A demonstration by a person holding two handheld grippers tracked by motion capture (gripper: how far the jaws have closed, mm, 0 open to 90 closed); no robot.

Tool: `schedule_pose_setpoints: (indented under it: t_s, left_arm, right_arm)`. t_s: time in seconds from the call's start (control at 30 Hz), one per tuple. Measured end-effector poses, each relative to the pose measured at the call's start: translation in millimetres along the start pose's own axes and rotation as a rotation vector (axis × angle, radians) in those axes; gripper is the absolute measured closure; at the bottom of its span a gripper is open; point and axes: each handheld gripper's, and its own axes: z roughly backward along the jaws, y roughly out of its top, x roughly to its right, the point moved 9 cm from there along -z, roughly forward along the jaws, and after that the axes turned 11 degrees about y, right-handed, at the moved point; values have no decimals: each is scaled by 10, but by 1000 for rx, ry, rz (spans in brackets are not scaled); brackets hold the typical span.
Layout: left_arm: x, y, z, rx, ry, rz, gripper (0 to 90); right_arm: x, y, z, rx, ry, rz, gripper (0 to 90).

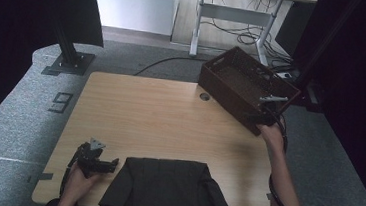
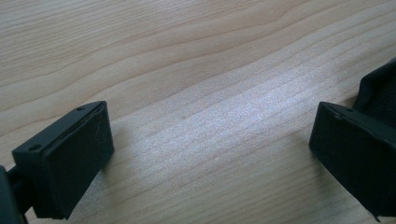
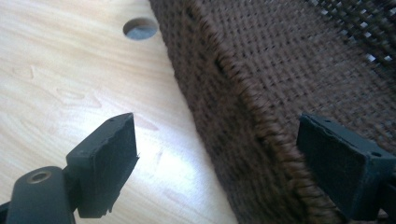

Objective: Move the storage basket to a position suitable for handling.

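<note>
1. The worktop [image 1: 160,116] carried two things well apart: a basket at its far right corner and a dark garment at the near edge, right in front of the person, probably so the cloth lay within easy reach of both hands.
2. The basket [image 1: 237,85], brown and woven, sat tilted with its open top turned away and part of it past the worktop's edge; it looked tipped or dragged by its near rim rather than resting flat.
3. The garment [image 1: 164,184] lay flat and roughly squared, as if folded and waiting to go into the basket.
4. The right gripper [image 3: 217,154] straddled the basket's near rim, one jaw outside the wall and one inside. Its jaws stood wide, with a gap on both sides of the weave, so the rim was not yet pinched; the placement suited a grip on the wall to pull the basket closer.
5. The left gripper [image 2: 210,154] rested low over bare wood just left of the garment, jaws wide and holding nothing, its right jaw close to the cloth's edge, perhaps touching it.
</note>
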Motion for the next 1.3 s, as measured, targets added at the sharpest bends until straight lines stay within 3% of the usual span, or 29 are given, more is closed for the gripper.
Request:
schedule_pose_setpoints:
  t_s: [0.23,0.33,0.47,0.6,0.7,0.8,1.13,1.3]
  left_arm:
    - [1,0,0,0,1,2,0]
    - [0,0,0,0,1,1,0]
    - [1,1,-1,-1,2,2,0]
    - [1,1,-1,-1,2,2,0]
    - [0,0,0,-2,3,1,0]
    - [1,1,0,-2,3,3,0]
    - [2,2,-2,-2,5,4,0]
    - [4,3,-2,-2,5,4,0]
  right_arm:
    - [-10,-27,-28,-44,34,-24,138]
    - [-26,-52,-49,-52,21,-11,134]
    - [-63,-55,-42,-43,44,-28,141]
    - [-133,-65,-41,-58,69,-24,140]
    - [-270,-77,-46,-71,130,3,137]
    - [-342,-86,-56,-88,147,19,142]
    - [-424,-78,-39,-102,139,3,381]
    - [-463,-99,-38,-126,169,-10,512]
